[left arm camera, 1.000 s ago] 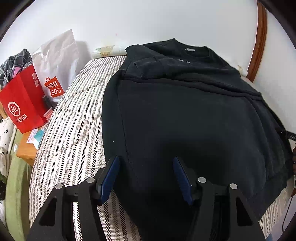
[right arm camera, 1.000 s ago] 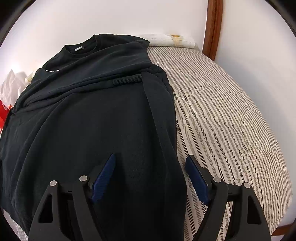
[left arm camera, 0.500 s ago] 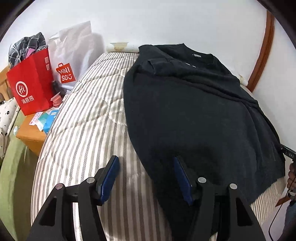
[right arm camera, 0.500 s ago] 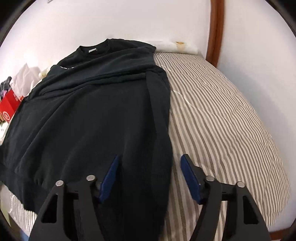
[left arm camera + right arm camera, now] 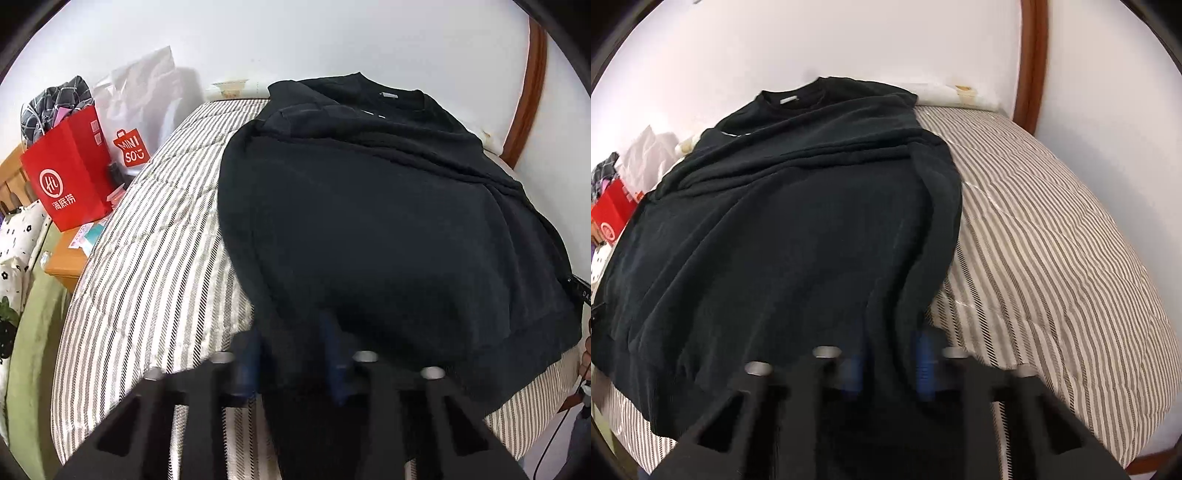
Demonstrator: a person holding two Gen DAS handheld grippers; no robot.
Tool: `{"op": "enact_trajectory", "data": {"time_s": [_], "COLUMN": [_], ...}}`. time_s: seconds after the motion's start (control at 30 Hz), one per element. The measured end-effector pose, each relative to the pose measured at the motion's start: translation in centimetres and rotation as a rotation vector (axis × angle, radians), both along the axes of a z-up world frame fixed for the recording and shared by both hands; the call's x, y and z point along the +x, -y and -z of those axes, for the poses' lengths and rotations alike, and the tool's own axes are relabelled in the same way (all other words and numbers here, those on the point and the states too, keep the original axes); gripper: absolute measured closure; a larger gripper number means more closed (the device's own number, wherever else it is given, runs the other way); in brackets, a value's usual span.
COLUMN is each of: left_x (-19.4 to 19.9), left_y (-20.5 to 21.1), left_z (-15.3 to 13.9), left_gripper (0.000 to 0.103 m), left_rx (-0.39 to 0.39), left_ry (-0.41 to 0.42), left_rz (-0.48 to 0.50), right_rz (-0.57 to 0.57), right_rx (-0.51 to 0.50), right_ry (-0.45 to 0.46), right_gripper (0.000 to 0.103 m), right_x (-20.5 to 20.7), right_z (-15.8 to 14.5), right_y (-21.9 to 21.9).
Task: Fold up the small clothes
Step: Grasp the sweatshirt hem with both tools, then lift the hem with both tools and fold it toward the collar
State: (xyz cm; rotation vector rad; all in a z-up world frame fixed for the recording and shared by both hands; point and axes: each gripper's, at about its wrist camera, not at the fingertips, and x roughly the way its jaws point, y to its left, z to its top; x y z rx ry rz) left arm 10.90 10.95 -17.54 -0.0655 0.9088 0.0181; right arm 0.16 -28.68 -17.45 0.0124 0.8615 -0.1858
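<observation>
A black sweatshirt [image 5: 369,221] lies flat on the striped bed, collar toward the far wall. It fills the left half of the right wrist view [image 5: 794,240]. My left gripper [image 5: 291,350] is at the near left corner of the hem. Its blue pads are closing with bunched black fabric filling the gap between them. My right gripper [image 5: 889,369] is at the near right corner of the hem, its jaws likewise closing on a ridge of the fabric. Both pairs of pads are blurred by motion.
The striped bed cover [image 5: 147,258] is bare on both sides of the garment [image 5: 1052,258]. Beside the bed, a red paper bag [image 5: 66,181] and a white shopping bag [image 5: 144,110] stand over a wooden nightstand [image 5: 66,258]. A wooden frame [image 5: 1030,62] runs up the wall.
Both grippers' jaws have narrowed from wide apart onto the sweatshirt's near hem. The left one shifted so that the hem corner now sits between its pads. The fabric has bunched at both grips.
</observation>
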Motion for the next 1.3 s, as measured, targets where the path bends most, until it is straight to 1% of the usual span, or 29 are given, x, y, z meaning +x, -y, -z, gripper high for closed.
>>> {"op": "enact_trajectory", "data": {"time_s": [0.03,0.07,0.13,0.2,0.3,0.37,0.5,0.67,0.73,0.83,0.9,1.03,1.13,1.3], "left_x": [0.2,0.4,0.0,-0.7,-2.2,-2.9,-4.4,-6.6,-7.0,-6.8,-6.3,-4.5,-2.5,1.4], "left_y": [-0.3,-0.9,-1.6,-2.1,-2.5,-2.6,-2.7,-3.0,-2.8,-2.7,-2.7,-3.1,-3.2,-2.6], "left_z": [-0.1,-0.4,-1.0,-2.0,-3.5,-4.1,-5.5,-7.0,-7.7,-8.7,-9.3,-10.4,-11.2,-12.4], "left_gripper": [0.095,0.096,0.096,0.096,0.096,0.096,0.097,0.097,0.097,0.097,0.097,0.097,0.096,0.096], "left_rx": [-0.013,-0.058,-0.115,-0.141,-0.159,-0.164,-0.16,-0.214,-0.212,-0.195,-0.191,-0.206,-0.202,-0.177], "left_ry": [-0.007,-0.019,-0.004,0.018,0.06,0.073,0.118,0.154,0.171,0.205,0.23,0.256,0.259,0.27], "left_rz": [-0.007,-0.009,-0.015,-0.01,0.011,0.015,0.028,0.047,0.059,0.066,0.062,0.039,0.015,-0.043], "right_rz": [0.001,-0.004,-0.008,-0.007,-0.018,-0.024,-0.038,-0.056,-0.058,-0.056,-0.058,-0.06,-0.059,-0.067], "right_rx": [-0.003,-0.015,-0.029,-0.003,0.052,0.086,0.086,0.099,0.107,0.134,0.126,0.098,0.095,0.075], "right_ry": [0.01,0.02,0.036,0.056,0.096,0.117,0.147,0.171,0.179,0.203,0.216,0.233,0.248,0.269], "right_gripper": [0.092,0.093,0.093,0.093,0.093,0.094,0.094,0.094,0.094,0.094,0.094,0.094,0.094,0.094], "right_x": [-0.2,-0.3,-0.7,-1.3,-2.4,-2.9,-4.2,-6.5,-7.4,-8.3,-8.3,-7.3,-5.9,-1.9], "right_z": [-0.1,-0.3,-0.6,-1.4,-3.2,-4.4,-6.1,-7.8,-8.5,-9.7,-10.4,-11.7,-12.8,-14.3], "right_y": [0.0,-0.1,0.0,0.4,1.3,1.7,1.4,1.5,1.6,1.8,1.5,1.1,1.0,1.5]}}
